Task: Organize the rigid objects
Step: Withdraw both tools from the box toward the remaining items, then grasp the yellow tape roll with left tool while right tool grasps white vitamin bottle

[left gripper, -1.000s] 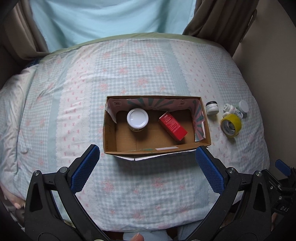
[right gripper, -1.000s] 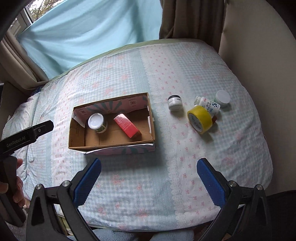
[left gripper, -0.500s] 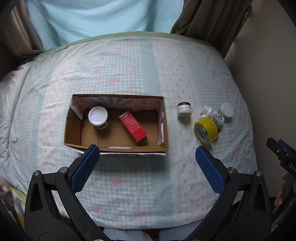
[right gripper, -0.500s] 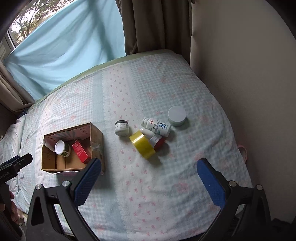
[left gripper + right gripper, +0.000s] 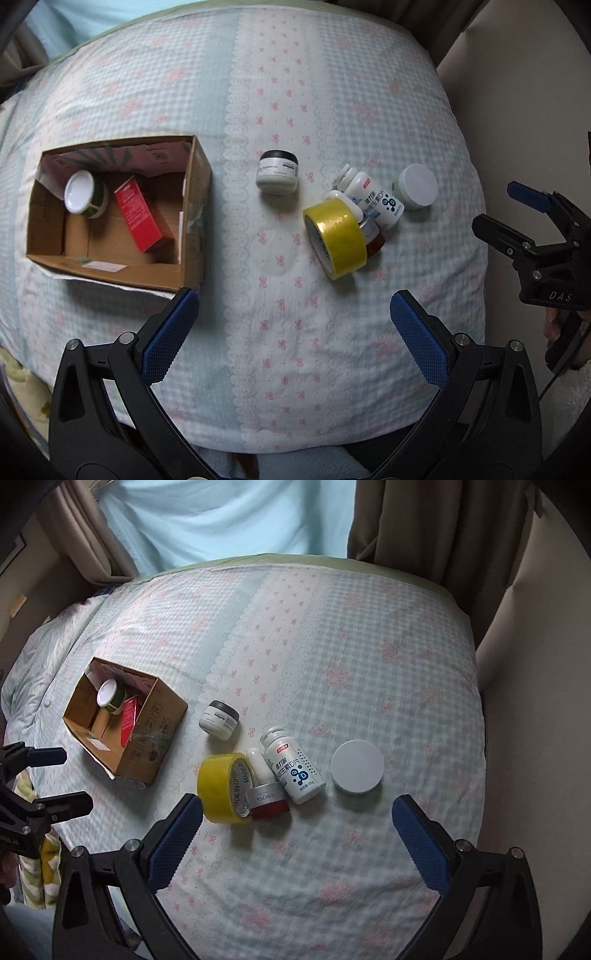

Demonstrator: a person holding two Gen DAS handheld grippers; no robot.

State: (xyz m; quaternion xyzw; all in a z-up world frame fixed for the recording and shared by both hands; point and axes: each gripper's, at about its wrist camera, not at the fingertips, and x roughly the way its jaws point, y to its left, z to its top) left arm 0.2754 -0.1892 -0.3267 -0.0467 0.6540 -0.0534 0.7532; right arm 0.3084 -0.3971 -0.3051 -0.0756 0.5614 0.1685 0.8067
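An open cardboard box (image 5: 197, 206) lies left on the bed, holding a white-lidded jar (image 5: 79, 192) and a red carton (image 5: 142, 218). To its right are a black-lidded cream jar (image 5: 277, 177), a yellow tape roll (image 5: 338, 236), a white pill bottle (image 5: 373, 195) on its side, a small red jar (image 5: 373, 238) and a round white-lidded jar (image 5: 417, 184). My left gripper (image 5: 293, 297) is open and empty, short of the tape. In the right wrist view my right gripper (image 5: 297, 801) is open and empty, close before the tape (image 5: 221, 786), red jar (image 5: 267, 801) and bottle (image 5: 291, 768).
The bed has a pale blue checked quilt (image 5: 295, 110) with pink bows that rounds off at its edges. A beige wall (image 5: 535, 664) runs close along the right side, and curtains (image 5: 424, 524) hang behind. The box (image 5: 155, 731) stands left of the loose items.
Both grippers have moved right and closer to the loose items. The box has slid to the left of each view. Both stay open; nothing on the bed has moved.
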